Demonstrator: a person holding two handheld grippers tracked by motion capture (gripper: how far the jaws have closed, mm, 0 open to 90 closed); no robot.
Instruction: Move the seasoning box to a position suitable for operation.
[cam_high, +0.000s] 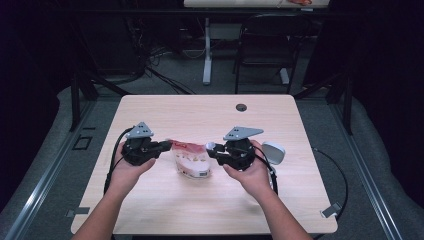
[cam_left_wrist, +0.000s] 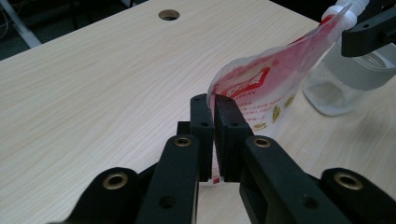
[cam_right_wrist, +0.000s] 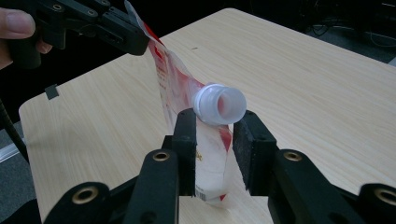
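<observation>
The left gripper (cam_high: 169, 145) has its jaws clamped flat on the upper left corner of a red-and-white pouch (cam_high: 191, 159), seen in the left gripper view pinching the thin edge of the film. The right gripper (cam_high: 210, 148) holds the pouch at its spout (cam_right_wrist: 219, 103) (a white, round, open-mouthed neck), with the jaws set on either side just below it; whether the pads press on it I cannot tell for sure, though they look to sit against it. The pouch hangs between the two grippers, near the middle of the wooden table (cam_high: 165, 200). Just beside it, in the left gripper view, stands a clear jar (cam_left_wrist: 343, 81). A white lid (cam_high: 274, 152) lies to the right of the right gripper.
</observation>
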